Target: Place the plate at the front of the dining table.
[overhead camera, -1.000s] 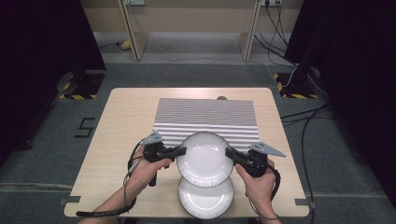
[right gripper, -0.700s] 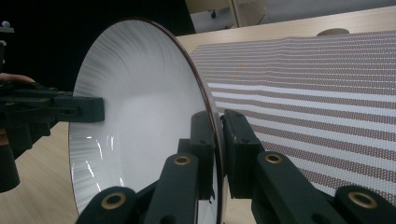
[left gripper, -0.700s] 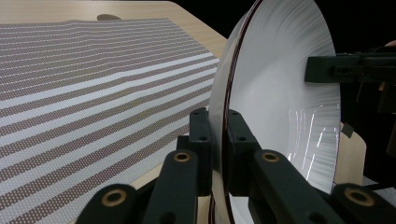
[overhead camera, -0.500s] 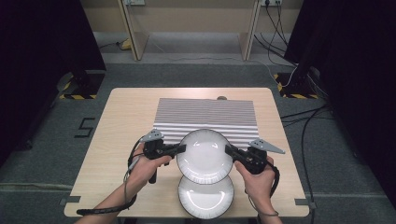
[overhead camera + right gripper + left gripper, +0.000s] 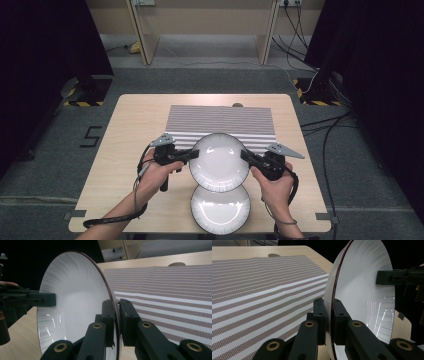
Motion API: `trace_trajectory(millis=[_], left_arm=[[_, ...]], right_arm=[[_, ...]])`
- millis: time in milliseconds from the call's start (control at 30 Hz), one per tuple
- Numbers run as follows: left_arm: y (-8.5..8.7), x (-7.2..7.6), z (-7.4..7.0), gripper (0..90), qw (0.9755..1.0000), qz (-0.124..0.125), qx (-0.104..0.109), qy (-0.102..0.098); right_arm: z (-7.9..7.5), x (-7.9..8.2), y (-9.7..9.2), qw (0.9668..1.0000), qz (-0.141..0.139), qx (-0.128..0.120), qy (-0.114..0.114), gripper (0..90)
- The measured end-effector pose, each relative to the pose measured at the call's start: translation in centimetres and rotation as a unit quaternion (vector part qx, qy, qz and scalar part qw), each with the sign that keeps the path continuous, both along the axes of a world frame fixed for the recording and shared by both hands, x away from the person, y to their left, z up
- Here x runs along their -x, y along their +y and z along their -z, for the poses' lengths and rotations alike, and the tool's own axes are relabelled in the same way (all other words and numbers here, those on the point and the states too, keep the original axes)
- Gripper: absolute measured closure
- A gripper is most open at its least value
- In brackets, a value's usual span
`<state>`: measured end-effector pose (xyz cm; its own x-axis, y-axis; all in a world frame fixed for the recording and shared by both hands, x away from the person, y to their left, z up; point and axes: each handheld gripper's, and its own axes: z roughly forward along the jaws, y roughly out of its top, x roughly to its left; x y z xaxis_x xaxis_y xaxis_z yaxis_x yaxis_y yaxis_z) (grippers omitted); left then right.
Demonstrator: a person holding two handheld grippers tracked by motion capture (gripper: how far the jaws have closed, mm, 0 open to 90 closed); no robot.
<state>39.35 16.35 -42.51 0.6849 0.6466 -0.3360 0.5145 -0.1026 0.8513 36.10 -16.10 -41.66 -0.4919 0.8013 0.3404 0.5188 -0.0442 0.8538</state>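
A white plate (image 5: pixel 220 162) with a thin dark rim is held between the two grippers, over the near half of the table (image 5: pixel 135 115). The left gripper (image 5: pixel 189 155) pinches the plate's left edge and the right gripper (image 5: pixel 246 155) pinches its right edge, so the plate spans the gap between them with one hand on either side.

In the left gripper view the plate (image 5: pixel 362 295) runs edge-on up from between the jaws, which are closed on its rim, one pad on each face; the other gripper's jaw (image 5: pixel 392 277) shows against the far side of the plate's inner face. The right gripper view mirrors this: the rim of the plate (image 5: pixel 75 302) sits between the closed jaws, and the left gripper's jaw (image 5: pixel 40 299) grips the opposite edge.

The far edge of the held plate overlaps the near edge of a striped mat (image 5: pixel 220 120) that lies across the middle of the table toward its far edge. A second white plate (image 5: pixel 220 210) lies flat on the table at the near edge, directly on the person's side of the held one; seen from above, the held plate's near rim overlaps it.
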Motion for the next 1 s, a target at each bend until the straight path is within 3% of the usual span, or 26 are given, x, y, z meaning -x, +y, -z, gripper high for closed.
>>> trace_trajectory(millis=[1000], left_arm=[[0.1,-1.7,-0.5,82.9,1.0000,-0.005,0.002,0.001]], right_arm=[[-0.8,-1.8,0.3,1.0000,0.005,0.002,-0.006,82.6]])
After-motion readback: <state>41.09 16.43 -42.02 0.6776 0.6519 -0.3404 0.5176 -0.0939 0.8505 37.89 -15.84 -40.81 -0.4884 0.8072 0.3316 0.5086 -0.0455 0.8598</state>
